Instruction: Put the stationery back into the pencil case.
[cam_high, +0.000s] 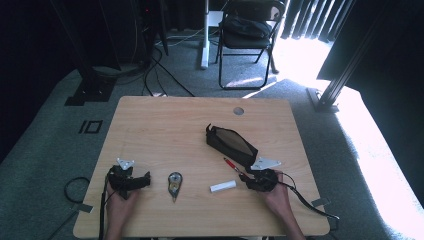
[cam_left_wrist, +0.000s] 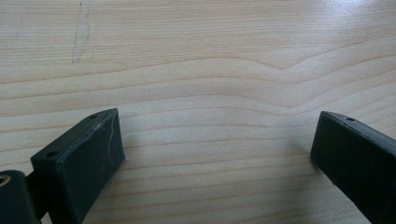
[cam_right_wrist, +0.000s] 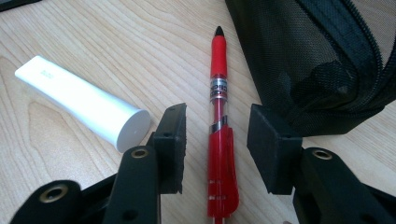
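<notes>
A red pen (cam_right_wrist: 218, 93) lies on the wooden table (cam_high: 160, 125), close beside a black mesh zip pouch (cam_right_wrist: 303, 60). My right gripper (cam_right_wrist: 217, 119) is open, with one jaw on either side of the pen's clip end and a gap at each side. A white tube (cam_right_wrist: 84, 102) lies just left of those jaws. In the high view the pen (cam_high: 231, 165) sits between the pouch (cam_high: 231, 142) and my right gripper (cam_high: 247, 179). My left gripper (cam_high: 145, 179) rests near the table's front left, and its jaws (cam_left_wrist: 218, 128) stand wide open over bare wood.
A small oval grey and yellow object (cam_high: 174, 184) lies between the two grippers, and the white tube (cam_high: 222, 186) to its right. A round grommet (cam_high: 238, 110) is set in the far edge. A folding chair (cam_high: 247, 35) and cables stand on the floor beyond.
</notes>
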